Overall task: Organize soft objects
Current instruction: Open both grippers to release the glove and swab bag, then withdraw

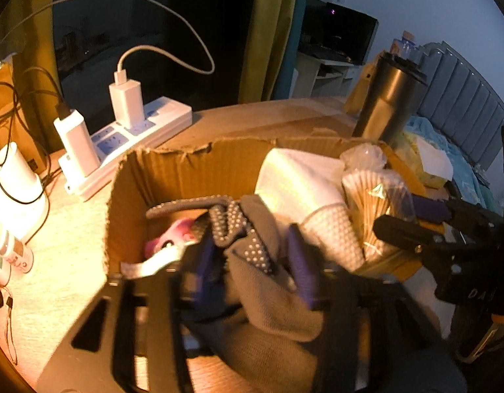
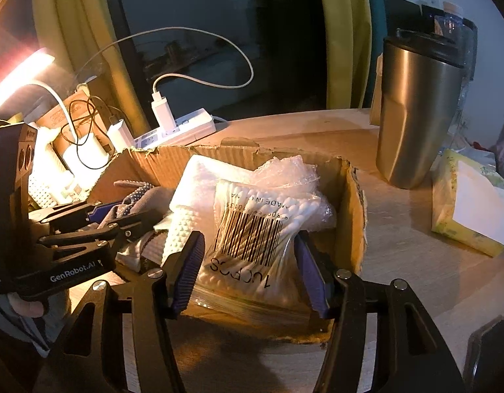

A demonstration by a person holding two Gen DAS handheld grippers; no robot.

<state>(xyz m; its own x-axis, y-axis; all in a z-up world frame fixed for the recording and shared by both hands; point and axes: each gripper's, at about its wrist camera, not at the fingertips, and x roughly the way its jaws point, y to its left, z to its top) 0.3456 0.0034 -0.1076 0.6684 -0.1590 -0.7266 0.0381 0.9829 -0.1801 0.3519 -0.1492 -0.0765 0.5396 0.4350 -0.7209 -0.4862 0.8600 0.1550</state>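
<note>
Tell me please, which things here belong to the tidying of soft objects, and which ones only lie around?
Belonging to the job:
cardboard box
grey dotted sock, between the left gripper fingers
white sock
bag of cotton swabs, between the right gripper fingers

Just lying about:
steel tumbler
power strip with chargers
tissue pack

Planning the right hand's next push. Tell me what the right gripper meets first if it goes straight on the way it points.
The right gripper would most likely meet the bag of cotton swabs first; it already sits between the fingers, inside the cardboard box. Depth is unclear.
</note>
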